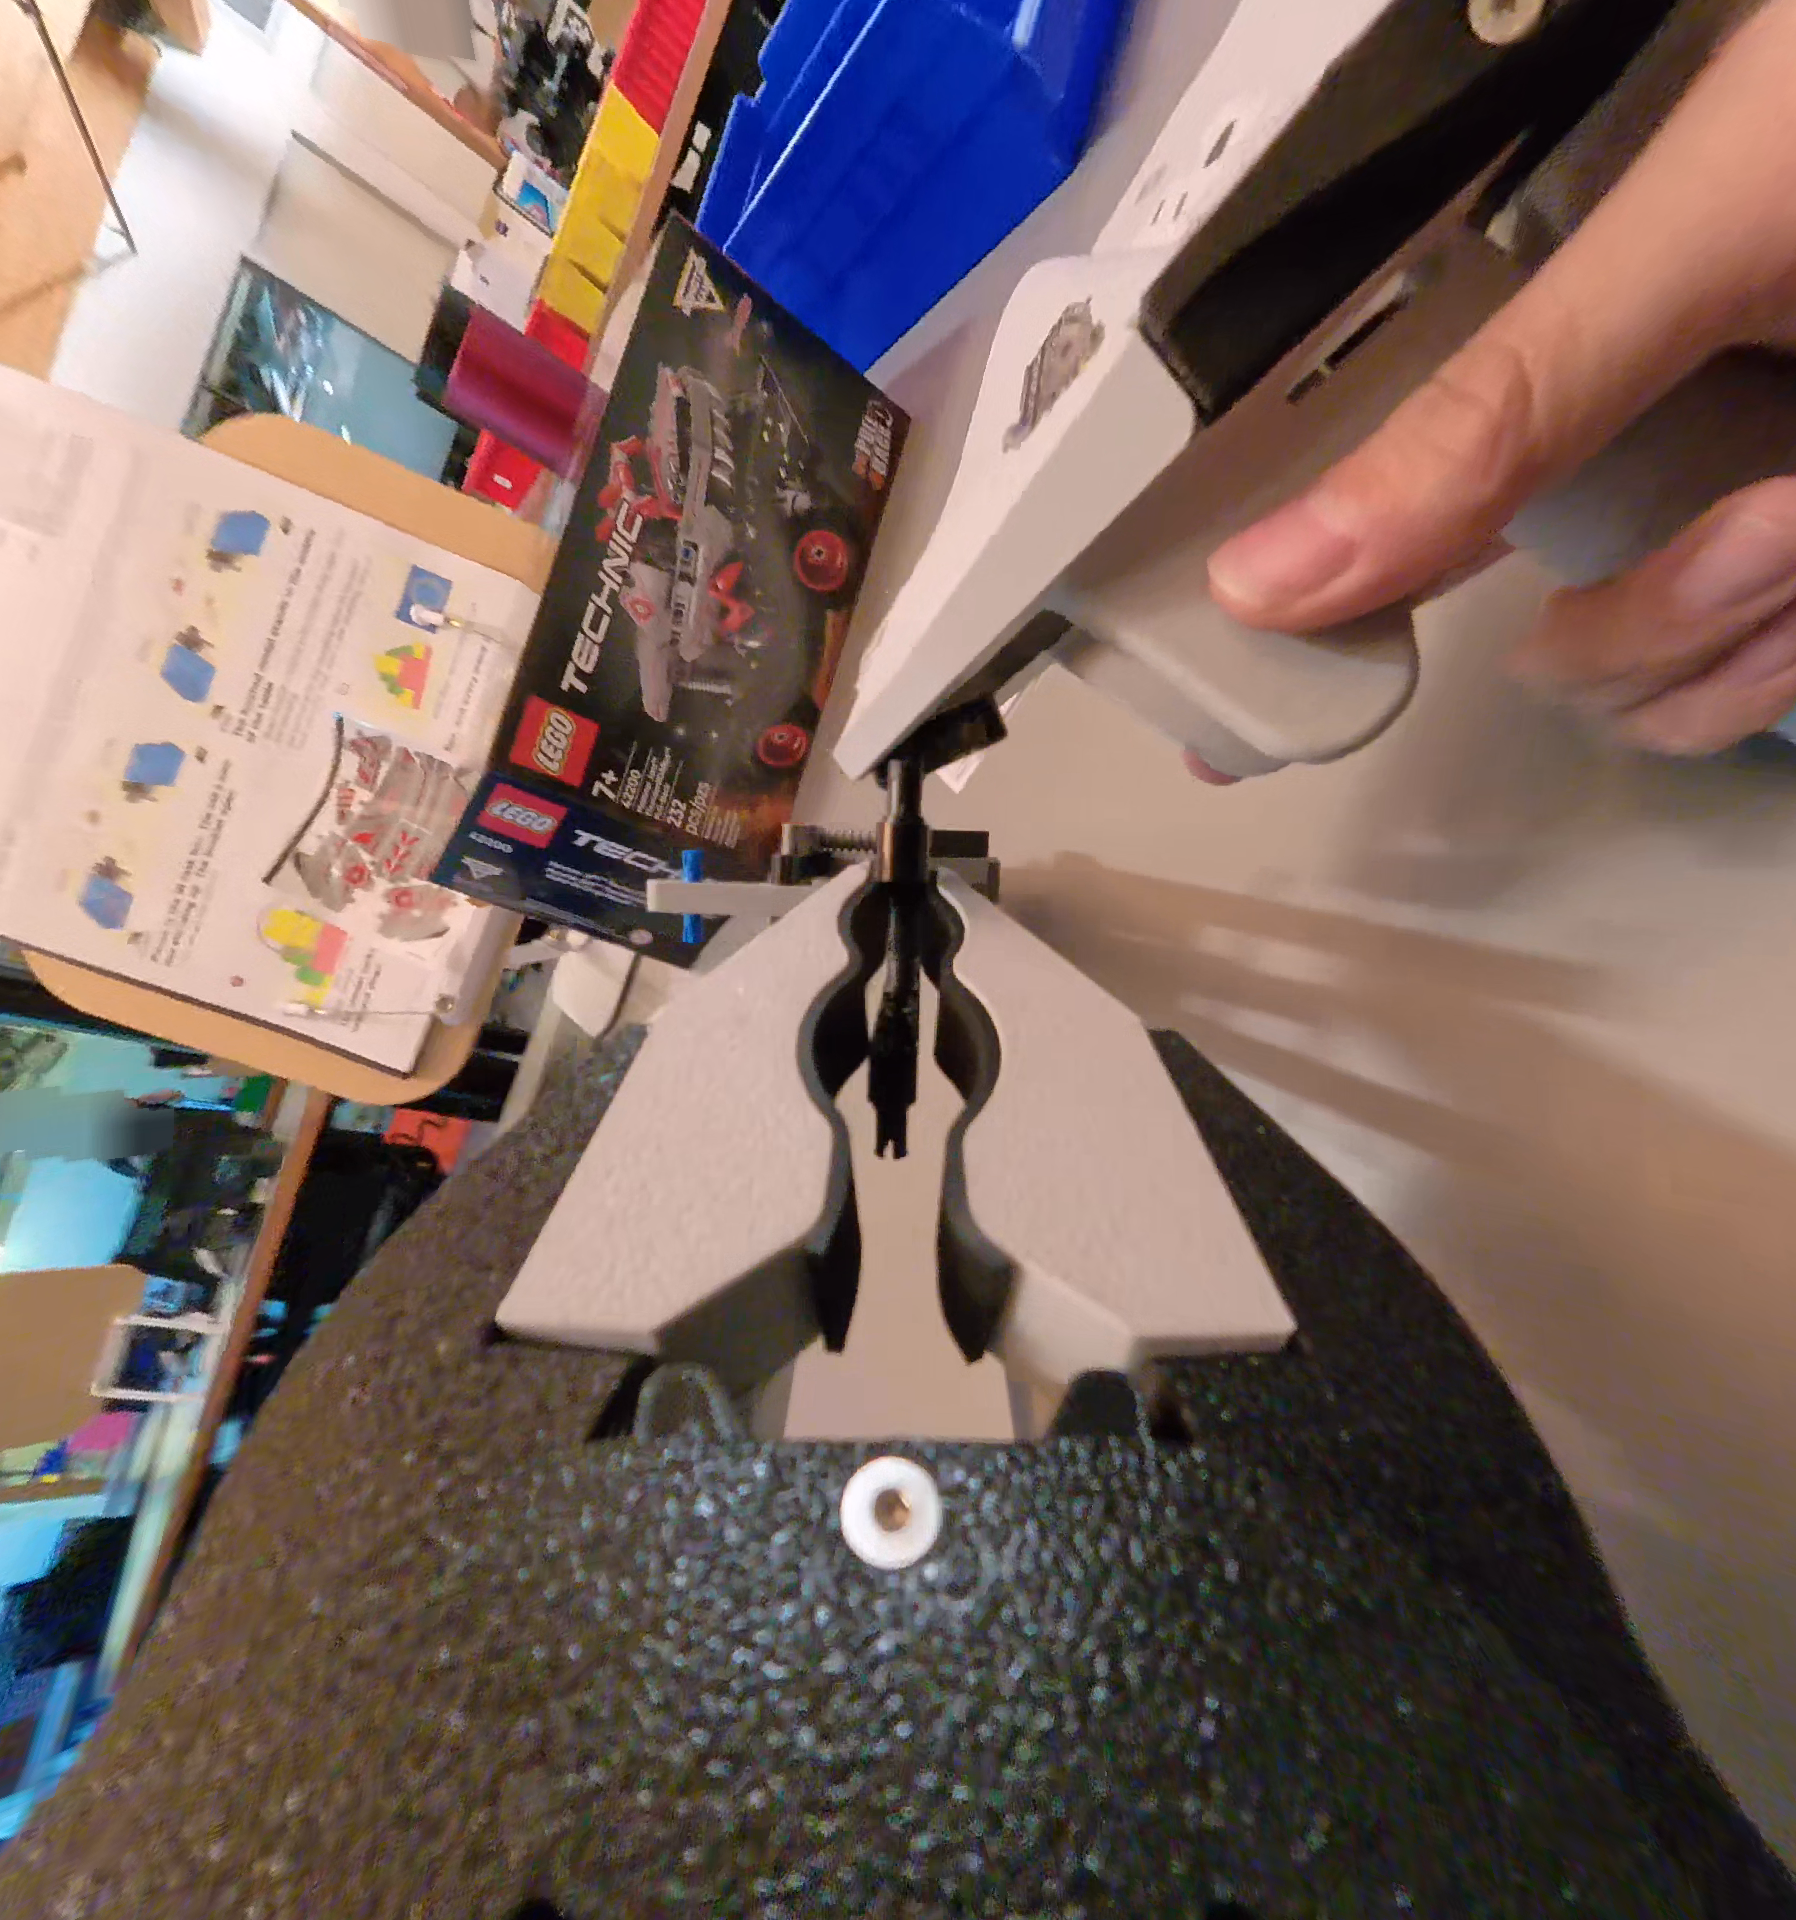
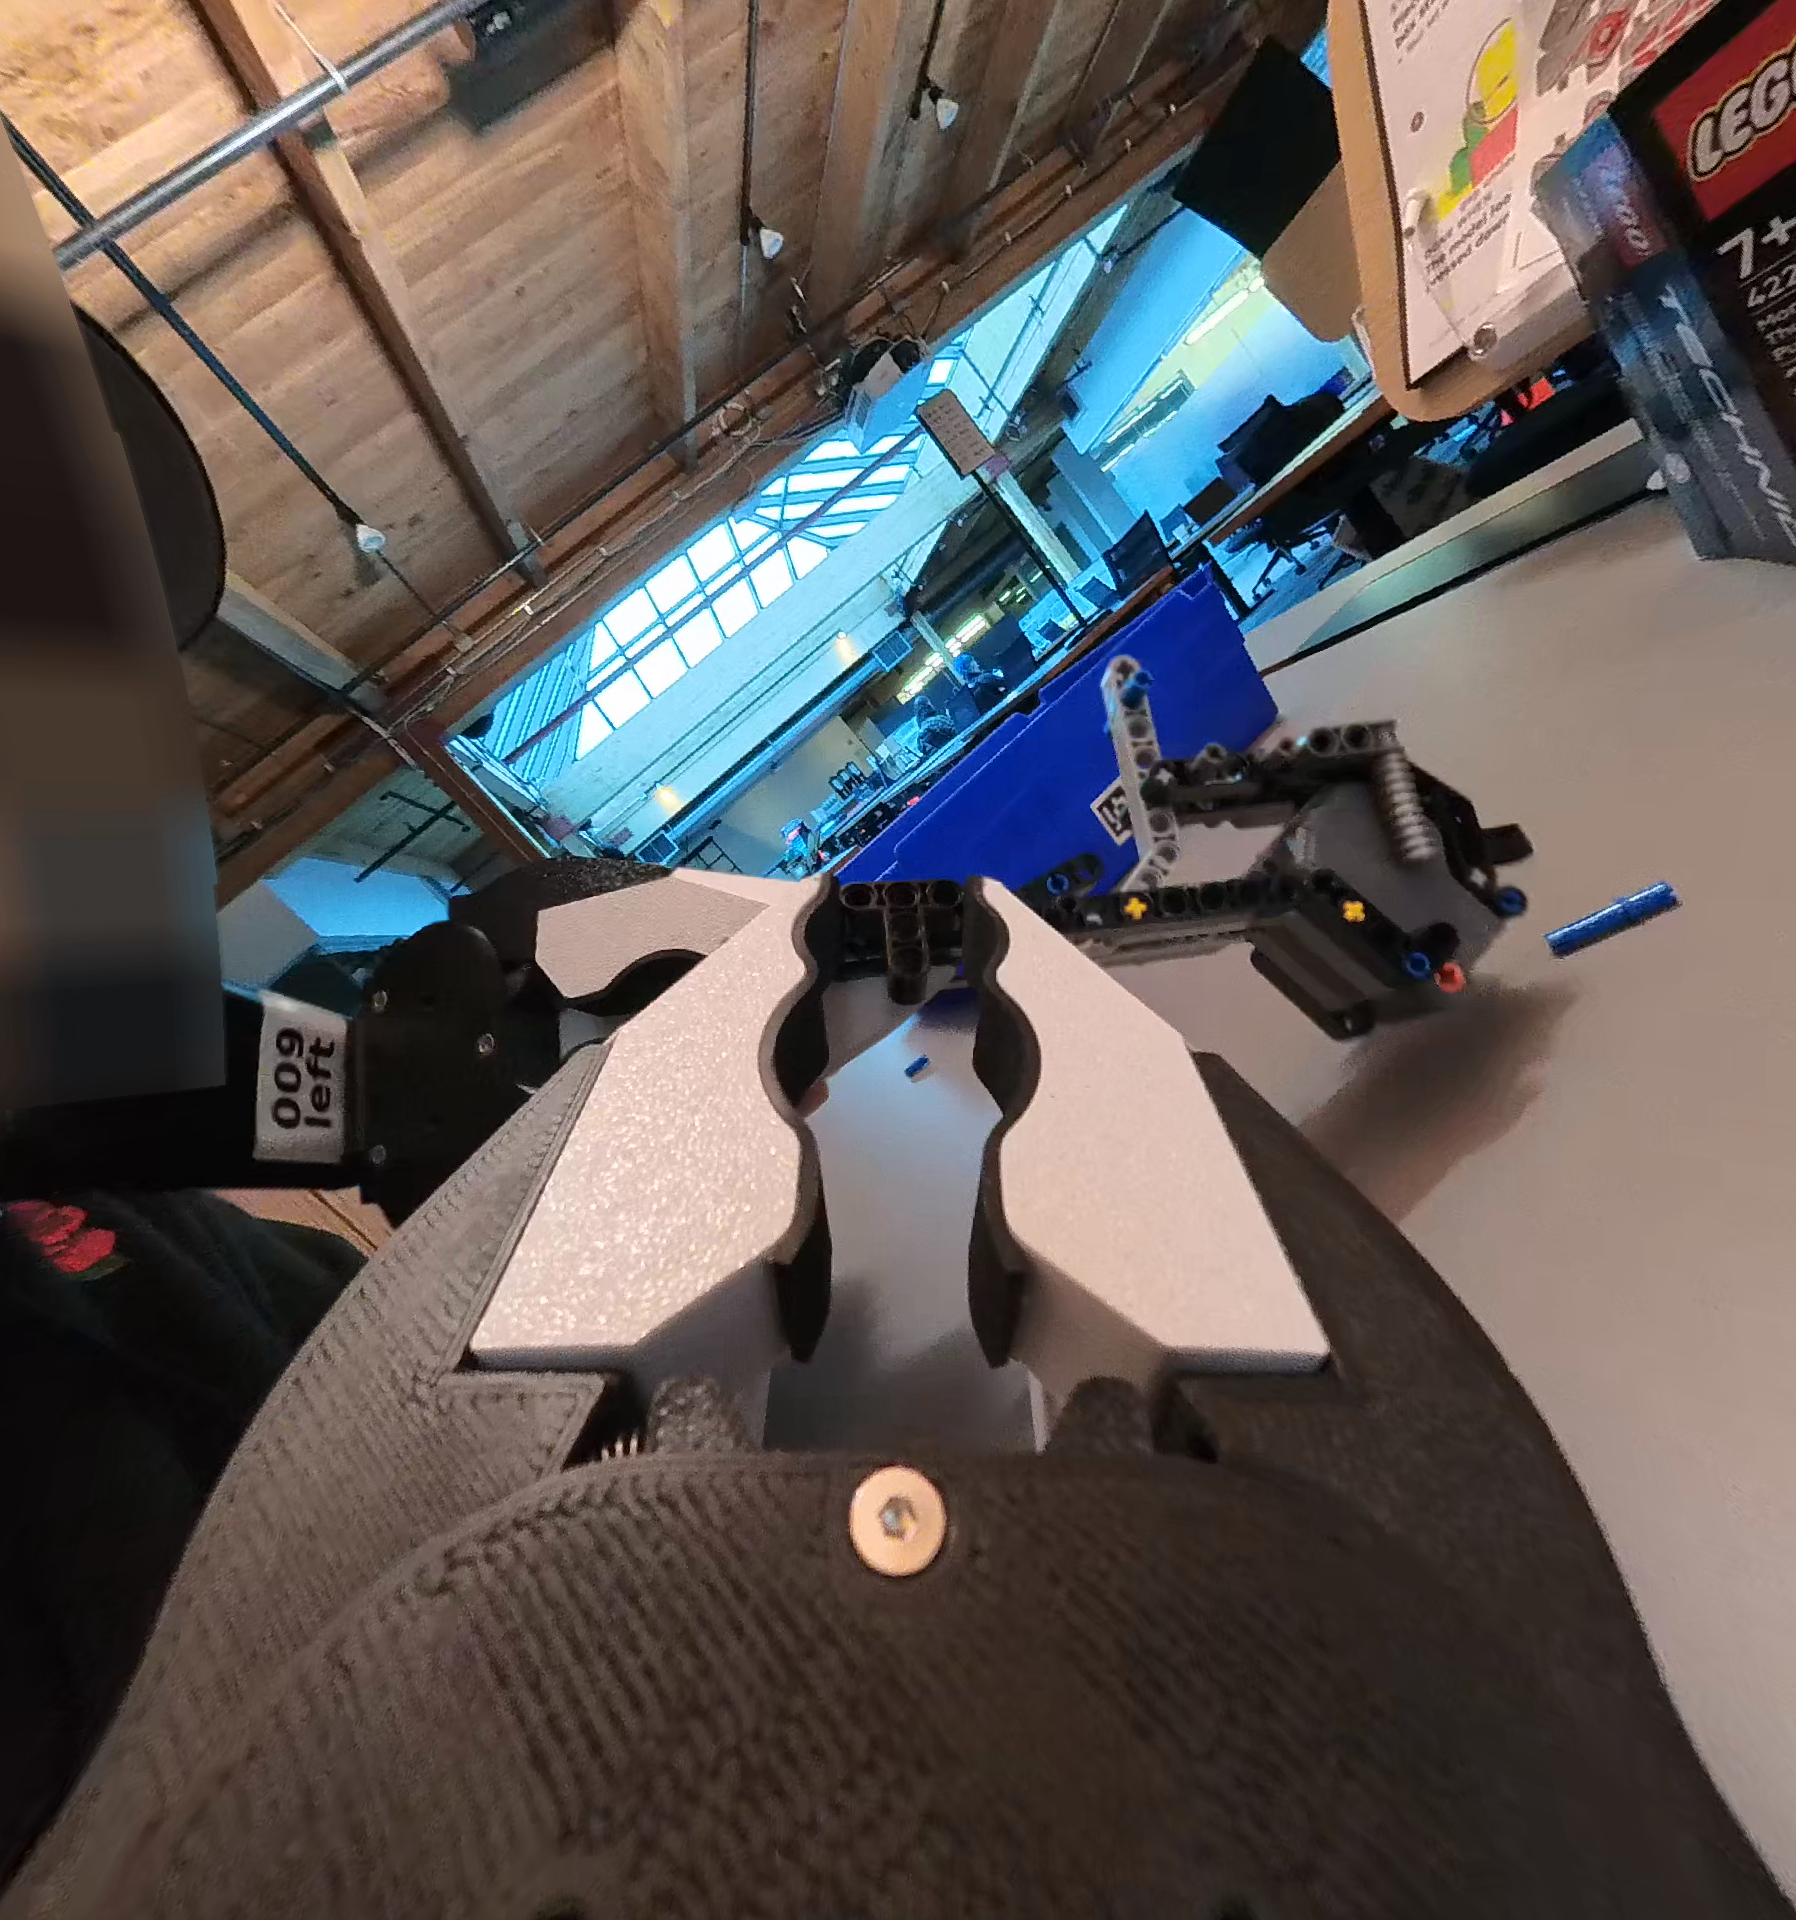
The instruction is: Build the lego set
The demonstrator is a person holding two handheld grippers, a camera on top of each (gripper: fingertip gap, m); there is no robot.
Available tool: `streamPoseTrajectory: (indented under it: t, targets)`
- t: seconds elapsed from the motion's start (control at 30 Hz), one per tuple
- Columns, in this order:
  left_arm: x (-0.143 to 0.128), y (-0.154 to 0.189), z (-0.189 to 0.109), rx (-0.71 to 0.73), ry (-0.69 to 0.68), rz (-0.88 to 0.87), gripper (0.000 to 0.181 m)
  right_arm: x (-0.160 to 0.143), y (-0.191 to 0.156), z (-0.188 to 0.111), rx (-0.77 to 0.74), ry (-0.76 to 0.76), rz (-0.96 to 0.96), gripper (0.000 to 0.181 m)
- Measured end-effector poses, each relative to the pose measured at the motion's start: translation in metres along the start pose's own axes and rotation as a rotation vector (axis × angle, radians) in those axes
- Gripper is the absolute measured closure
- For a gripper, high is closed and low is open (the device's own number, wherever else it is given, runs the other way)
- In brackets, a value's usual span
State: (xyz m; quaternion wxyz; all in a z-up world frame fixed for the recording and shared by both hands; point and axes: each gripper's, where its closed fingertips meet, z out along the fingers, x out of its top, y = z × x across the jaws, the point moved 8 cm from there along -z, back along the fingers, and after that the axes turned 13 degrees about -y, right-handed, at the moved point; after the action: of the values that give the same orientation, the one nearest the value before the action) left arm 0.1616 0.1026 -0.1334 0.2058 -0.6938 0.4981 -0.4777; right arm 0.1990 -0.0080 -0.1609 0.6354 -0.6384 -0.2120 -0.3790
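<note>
Grey tabletop (image 2: pixel 1600 1195) carries the work, under a timber-beamed ceiling with a bright window beyond. Toward the table's far edge the half-built Lego chassis (image 2: pixel 1320 883), black and grey beams with a coil spring and blue pins, lies tilted on its side; a loose blue axle (image 2: pixel 1611 918) lies just beside it, and a tiny blue pin (image 2: pixel 915 1067) sits apart, nearer the tongs. At the far corner stands the set's box (image 1: pixel 707 582), with a printed instruction sheet on a board (image 1: pixel 198 707) beside it and blue bins (image 1: pixel 904 156) behind. The right gripper (image 2: pixel 899 940) holds a black T-shaped Technic beam (image 2: pixel 902 935), pinched at the tips of its narrowed tongs. The left gripper (image 1: pixel 892 914) is closed nearly to touching on a thin black pin piece (image 1: pixel 894 997) that runs lengthwise between its fingers, its far end meeting the right gripper's tips. A hand (image 1: pixel 1600 468) grips the right gripper's handle.
</note>
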Motion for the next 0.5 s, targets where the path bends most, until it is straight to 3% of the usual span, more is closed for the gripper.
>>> streamPoseTrajectory:
  t: [0.07,0.27,0.4,0.5]
  targets:
    - [0.0,0.0,0.001,-0.022,-0.003,-0.041,0.178,-0.001,0.0,0.001,-0.018,-0.003,-0.012,0.159]
    - [0.0,0.003,0.003,0.102,-0.036,-0.033,0.178,-0.003,0.002,0.008,-0.005,0.103,0.095,0.16]
    - [-0.004,-0.001,0.005,0.048,-0.015,-0.112,0.177,-0.004,0.003,0.011,0.004,0.137,0.132,0.16]
    - [-0.007,0.0,0.008,0.031,-0.019,-0.065,0.177,-0.002,0.006,0.009,-0.003,0.127,0.152,0.16]
